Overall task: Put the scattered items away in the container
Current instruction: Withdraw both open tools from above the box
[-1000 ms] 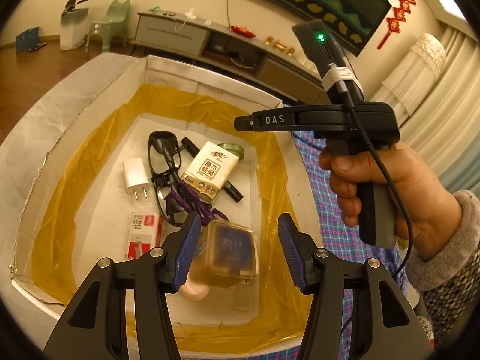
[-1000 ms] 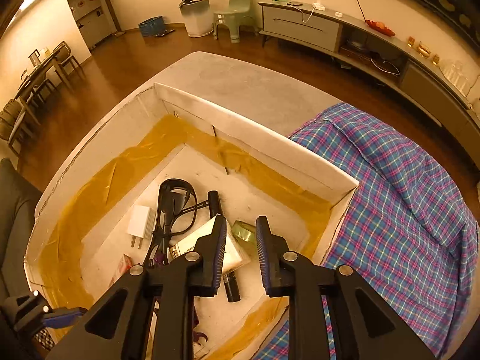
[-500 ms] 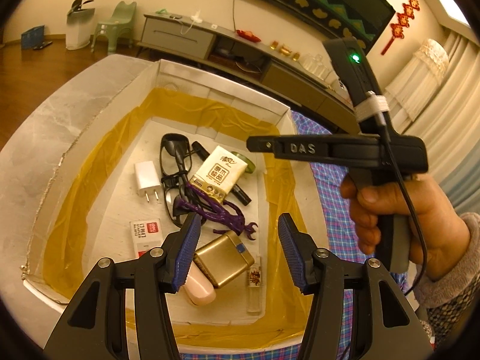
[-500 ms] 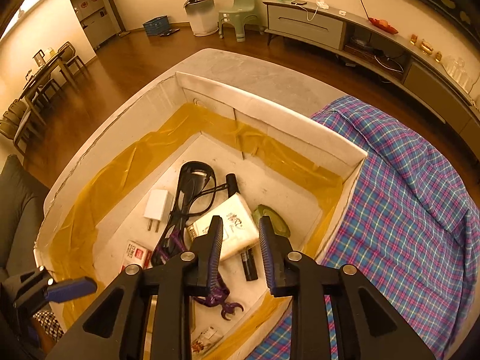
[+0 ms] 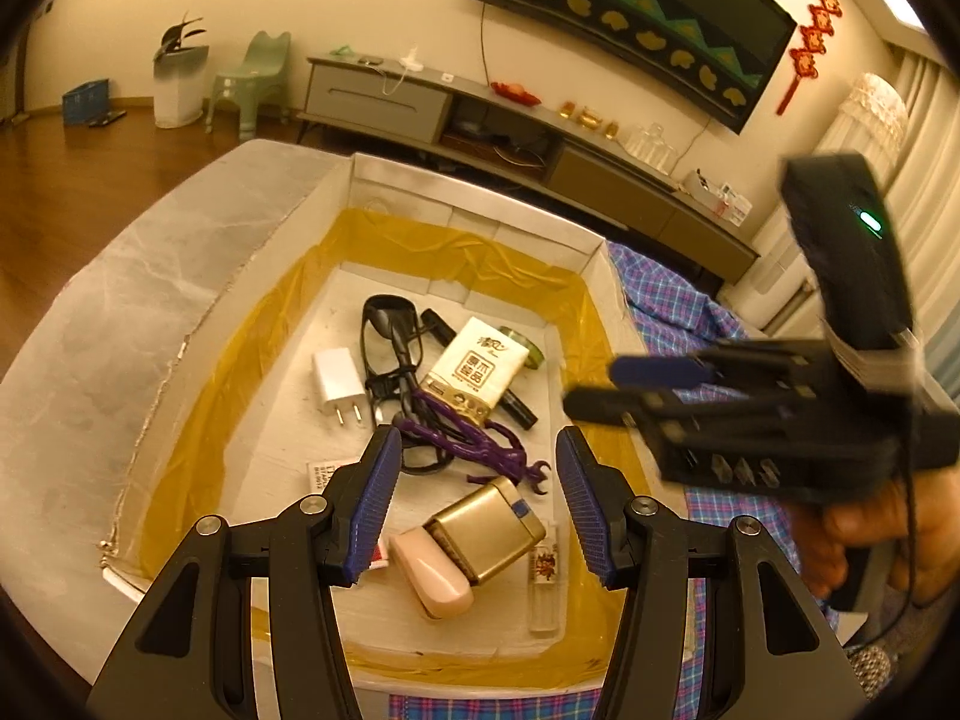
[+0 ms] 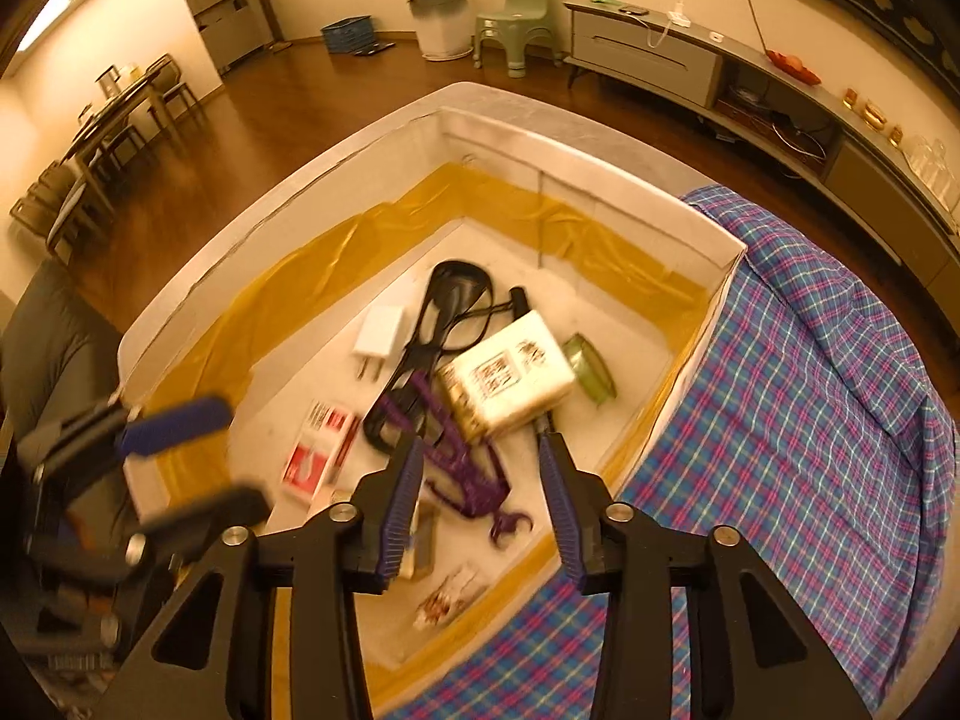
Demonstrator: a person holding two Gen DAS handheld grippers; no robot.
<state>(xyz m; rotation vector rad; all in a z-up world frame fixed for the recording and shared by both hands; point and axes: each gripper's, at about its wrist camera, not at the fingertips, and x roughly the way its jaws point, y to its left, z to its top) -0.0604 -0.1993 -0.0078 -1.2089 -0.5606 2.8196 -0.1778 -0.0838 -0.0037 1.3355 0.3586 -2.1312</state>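
Left wrist view, left claw (image 5: 477, 501) spread, empty, gold tin (image 5: 489, 528) in box (image 5: 594, 276) below it

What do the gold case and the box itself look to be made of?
Gold case: likely metal or metallised plastic, with a brushed satin sheen and soft highlights. Box: probably white foam or thick board, with matte, thick walls and yellowish glossy tape, wrinkled, along the inner seams.
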